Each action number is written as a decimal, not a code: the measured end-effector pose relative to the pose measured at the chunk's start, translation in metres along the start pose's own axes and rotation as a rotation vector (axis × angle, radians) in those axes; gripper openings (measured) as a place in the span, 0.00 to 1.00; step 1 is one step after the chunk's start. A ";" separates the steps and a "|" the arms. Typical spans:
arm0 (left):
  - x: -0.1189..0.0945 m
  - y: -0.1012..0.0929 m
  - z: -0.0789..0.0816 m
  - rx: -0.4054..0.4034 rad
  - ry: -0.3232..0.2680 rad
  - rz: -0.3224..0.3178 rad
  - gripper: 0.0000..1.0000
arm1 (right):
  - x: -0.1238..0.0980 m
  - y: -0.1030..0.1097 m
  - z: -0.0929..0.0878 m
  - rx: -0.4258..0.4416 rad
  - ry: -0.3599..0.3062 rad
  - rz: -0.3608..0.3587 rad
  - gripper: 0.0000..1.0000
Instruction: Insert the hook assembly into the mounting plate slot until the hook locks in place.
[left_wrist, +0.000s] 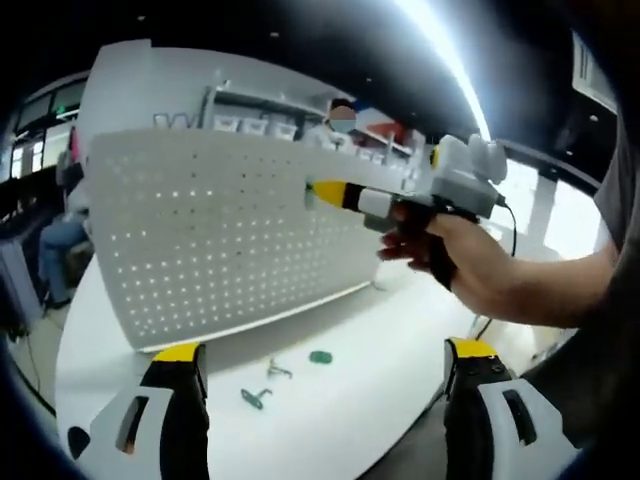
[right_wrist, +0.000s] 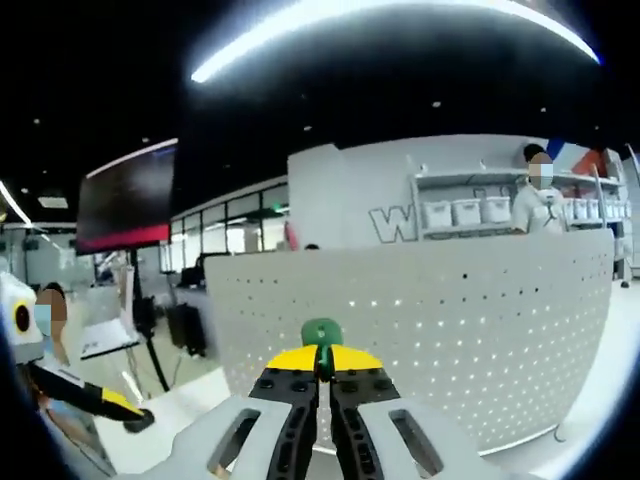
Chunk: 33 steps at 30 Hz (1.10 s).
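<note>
**Green hook held at the perforated board**

While the right gripper (right_wrist: 322, 385) points at the white perforated mounting plate (right_wrist: 440, 330), its yellow-tipped jaws are pressed together on a small green plastic hook (right_wrist: 322, 333), whose rounded top pokes out above the jaw tips right in front of the plate's holes. From the left gripper view, that same gripper (left_wrist: 322, 194) comes in from the right, carried by a person's hand (left_wrist: 470, 262), with its yellow tips against the upper right part of the upright plate (left_wrist: 200, 240); whether the hook has entered a slot cannot be told.

The left gripper (left_wrist: 325, 365) hangs back from the board with its two yellow-tipped jaws spread wide and nothing between them. Between those jaws, on the white round table (left_wrist: 340, 420), lie three small pieces in front of the plate's foot: a green plastic clip (left_wrist: 320, 357), a thin grey metal hook (left_wrist: 278, 371) and a greenish metal hook (left_wrist: 255, 398), each apart from the others.

Behind the plate stands a white wall with shelves of white bins (right_wrist: 465, 211), and a person in white (right_wrist: 535, 205) stands beside them. A dark screen (right_wrist: 125, 207) on a stand is off to the left in the right gripper view.
</note>
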<state>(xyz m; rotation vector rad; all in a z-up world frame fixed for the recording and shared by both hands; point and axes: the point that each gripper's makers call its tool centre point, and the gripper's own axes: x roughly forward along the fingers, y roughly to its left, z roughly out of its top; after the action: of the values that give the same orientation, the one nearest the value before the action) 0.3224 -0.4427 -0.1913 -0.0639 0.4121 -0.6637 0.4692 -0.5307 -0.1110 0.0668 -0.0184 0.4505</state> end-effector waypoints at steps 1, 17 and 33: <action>0.000 0.000 0.000 -0.001 0.001 -0.001 1.00 | 0.003 -0.004 0.001 -0.007 -0.004 -0.010 0.00; 0.007 0.002 -0.014 -0.032 0.031 0.014 0.99 | 0.039 -0.061 0.018 -0.094 -0.048 -0.129 0.00; 0.007 0.021 -0.017 -0.059 0.042 0.049 0.98 | 0.059 -0.075 0.026 -0.107 -0.088 -0.189 0.00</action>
<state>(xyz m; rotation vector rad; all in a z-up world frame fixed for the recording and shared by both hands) 0.3325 -0.4294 -0.2132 -0.0959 0.4724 -0.6049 0.5549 -0.5747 -0.0873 -0.0174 -0.1213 0.2568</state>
